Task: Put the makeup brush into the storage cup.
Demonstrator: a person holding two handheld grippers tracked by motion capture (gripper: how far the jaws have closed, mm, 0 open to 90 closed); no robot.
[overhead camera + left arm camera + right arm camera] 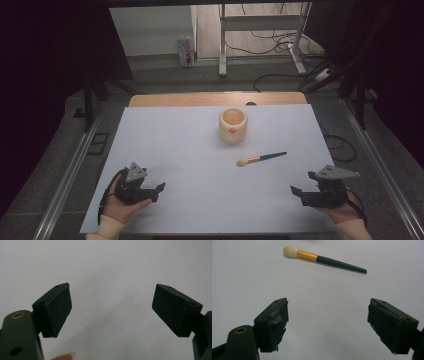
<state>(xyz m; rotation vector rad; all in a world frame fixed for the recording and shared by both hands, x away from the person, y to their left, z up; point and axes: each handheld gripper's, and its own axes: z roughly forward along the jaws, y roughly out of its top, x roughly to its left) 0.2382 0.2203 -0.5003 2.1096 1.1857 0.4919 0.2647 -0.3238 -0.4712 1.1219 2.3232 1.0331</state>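
From above, the white counter (200, 150) carries two things: one cream cup (233, 125) and one brush (261, 159), lying flat ahead of the fingers, nearer the right gripper (301, 195) than the left gripper (156, 191). The cup stands upright beyond the brush, apart from it. Both grippers sit low by the near edge, one near each near corner, with a wide bare stretch between them and the brush; the counter's side edges lie just outside each hand. In the left gripper view, the two black fingers (58, 311) are spread wide with nothing between them, plain white surface ahead. In the right gripper view, the fingers (273, 323) also stand spread and empty, the pad on one looking worn and torn; the brush (324, 260) lies well ahead of them, crosswise, pale bristle head to the left, gold ferrule, dark handle running right, open surface all around it.
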